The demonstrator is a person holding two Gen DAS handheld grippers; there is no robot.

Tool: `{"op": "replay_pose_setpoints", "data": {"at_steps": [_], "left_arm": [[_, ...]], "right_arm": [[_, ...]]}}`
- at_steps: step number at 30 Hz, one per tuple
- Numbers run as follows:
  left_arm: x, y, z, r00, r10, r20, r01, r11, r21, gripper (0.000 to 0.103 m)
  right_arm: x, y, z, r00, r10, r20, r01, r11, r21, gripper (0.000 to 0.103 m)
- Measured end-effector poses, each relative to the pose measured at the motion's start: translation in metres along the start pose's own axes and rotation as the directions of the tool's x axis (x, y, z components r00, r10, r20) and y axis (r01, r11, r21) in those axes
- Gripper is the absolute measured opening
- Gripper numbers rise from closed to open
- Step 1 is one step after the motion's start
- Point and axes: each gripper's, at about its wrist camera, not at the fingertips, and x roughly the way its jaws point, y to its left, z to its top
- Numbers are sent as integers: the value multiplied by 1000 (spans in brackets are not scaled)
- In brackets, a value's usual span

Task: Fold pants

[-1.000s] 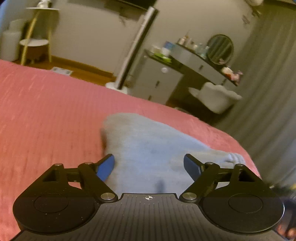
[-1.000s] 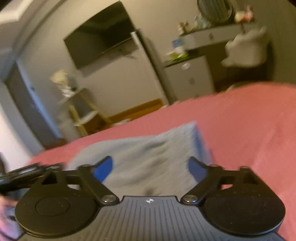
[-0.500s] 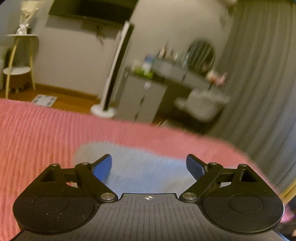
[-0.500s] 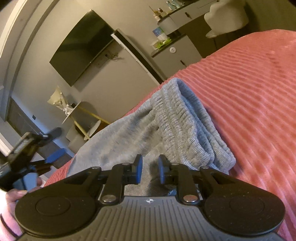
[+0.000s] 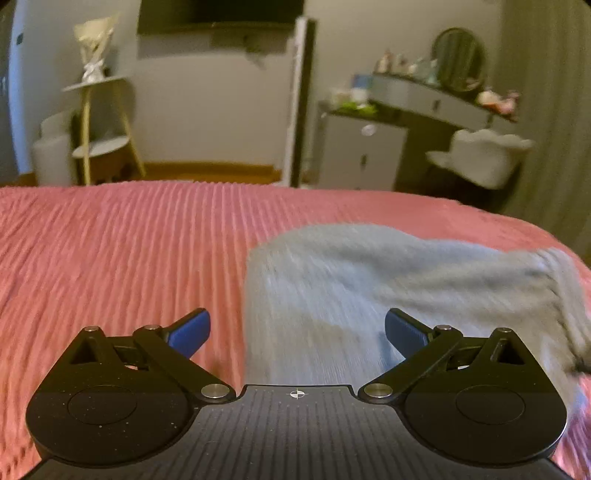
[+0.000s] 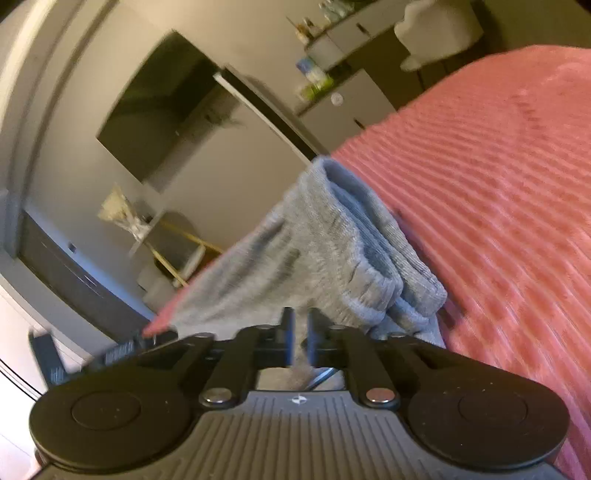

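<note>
The grey knit pants point(image 5: 388, 280) lie on the pink ribbed bedspread point(image 5: 129, 251), right of centre in the left wrist view. My left gripper point(image 5: 297, 330) is open and empty, low over the pants' near left edge, its blue pads point(image 5: 190, 330) wide apart. My right gripper point(image 6: 298, 334) is shut on the pants point(image 6: 332, 251) near the ribbed waistband and lifts that part off the bedspread point(image 6: 498, 192); the cloth hangs in layered folds. The left gripper's dark body point(image 6: 122, 347) shows at the lower left of the right wrist view.
Beyond the bed stand a white cabinet point(image 5: 364, 151), a vanity desk with a round mirror point(image 5: 458, 61), a white chair point(image 5: 484, 155), a tall tower fan point(image 5: 301, 99), a yellow-legged shelf point(image 5: 96, 122) and a wall television point(image 5: 218, 14). Grey curtains point(image 5: 546, 110) hang at right.
My right gripper has stayed shut on the pants and raised them higher, tilting. My left gripper stayed open and shifted left, so the pants now lie to its right.
</note>
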Motion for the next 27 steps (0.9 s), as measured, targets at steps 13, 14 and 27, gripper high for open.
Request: {"op": "replay_pose_setpoints", "data": {"at_steps": [13, 14, 27], "left_arm": [[-59, 16, -67, 965, 223, -142, -228, 973, -24, 103], [-68, 12, -73, 962, 218, -162, -223, 975, -12, 103], [-149, -48, -148, 950, 200, -239, -175, 977, 122, 103]], "right_arm": [[-44, 41, -43, 950, -308, 58, 313, 933, -176, 97], [-50, 47, -50, 948, -311, 63, 317, 924, -212, 97], [-109, 108, -129, 901, -420, 106, 430, 835, -344, 97]]}}
